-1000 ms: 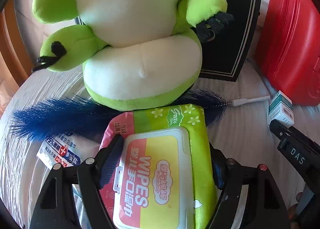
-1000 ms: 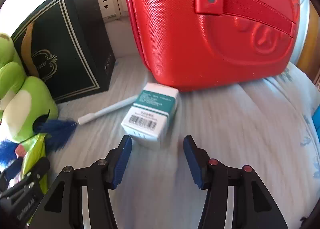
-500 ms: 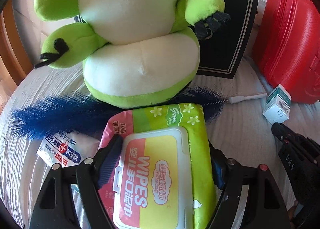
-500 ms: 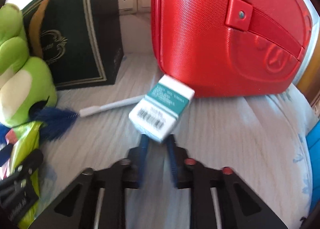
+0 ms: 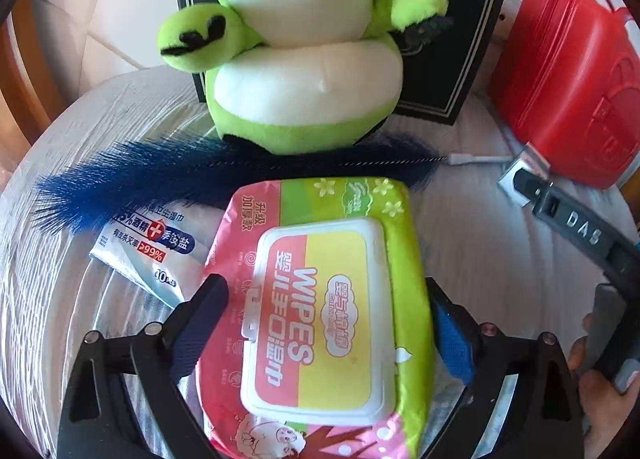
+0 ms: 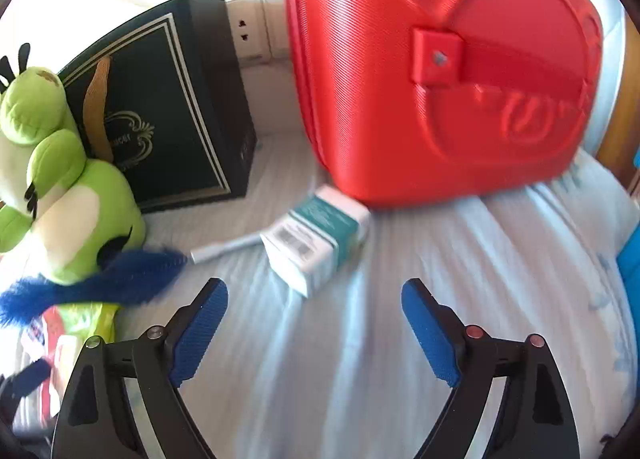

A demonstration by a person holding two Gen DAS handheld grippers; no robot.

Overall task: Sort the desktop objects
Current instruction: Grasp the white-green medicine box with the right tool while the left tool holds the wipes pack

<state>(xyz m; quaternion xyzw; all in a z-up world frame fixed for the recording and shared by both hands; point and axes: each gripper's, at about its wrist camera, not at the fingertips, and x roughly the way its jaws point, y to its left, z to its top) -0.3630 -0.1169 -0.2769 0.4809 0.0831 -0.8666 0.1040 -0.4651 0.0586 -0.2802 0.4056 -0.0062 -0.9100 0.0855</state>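
Now wipes pack (image 5: 320, 311) between left gripper (image 5: 326, 299) jaws, pads touching.

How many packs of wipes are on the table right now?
2. The large green-and-pink baby wipes pack sits between the left gripper jaws; the small alcohol wipes sachet lies flat to its left, partly under the blue feather. More could be hidden.
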